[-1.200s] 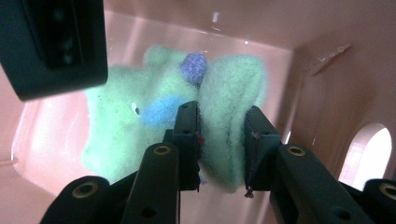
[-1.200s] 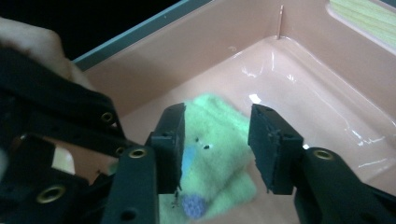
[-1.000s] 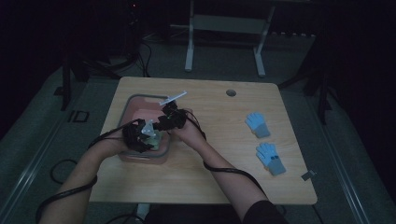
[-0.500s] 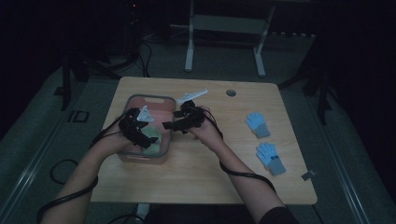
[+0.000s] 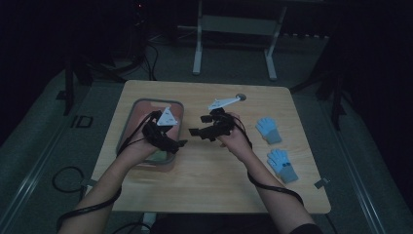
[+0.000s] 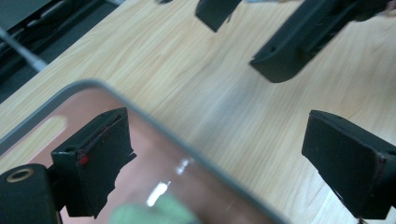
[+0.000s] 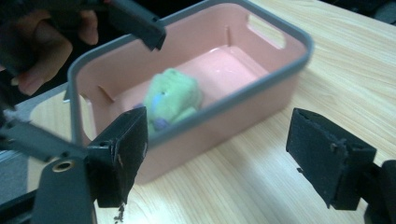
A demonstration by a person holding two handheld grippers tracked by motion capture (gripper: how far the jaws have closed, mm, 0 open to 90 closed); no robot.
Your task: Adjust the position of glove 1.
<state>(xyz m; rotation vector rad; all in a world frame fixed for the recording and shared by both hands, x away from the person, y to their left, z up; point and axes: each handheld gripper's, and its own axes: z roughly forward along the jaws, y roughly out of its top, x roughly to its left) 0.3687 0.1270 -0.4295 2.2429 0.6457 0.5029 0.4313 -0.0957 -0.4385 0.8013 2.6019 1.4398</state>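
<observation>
A pink bin with a grey rim (image 5: 141, 105) stands on the left of the table, and a bundled green glove (image 7: 173, 98) lies inside it. My left gripper (image 5: 178, 145) hovers over the bin's right rim (image 6: 187, 149). Its jaws have just been opening and are open, with nothing between them. The green glove (image 6: 149, 214) shows blurred below them. My right gripper (image 5: 197, 129) is just right of the bin and points at its wall (image 7: 252, 91). Its jaws have also just been opening, and it is open and empty (image 7: 217, 144).
Two blue gloves (image 5: 268, 129) (image 5: 282, 165) lie on the right side of the wooden table (image 5: 209, 180). A small dark round thing (image 5: 242, 97) sits near the far edge. Cables trail from both grippers off the front. Bare wood lies between the bin and the gloves.
Both grippers were together over the bin; they have drawn apart and risen, the right one moving right, clear of the bin. Both sets of jaws have spread.
</observation>
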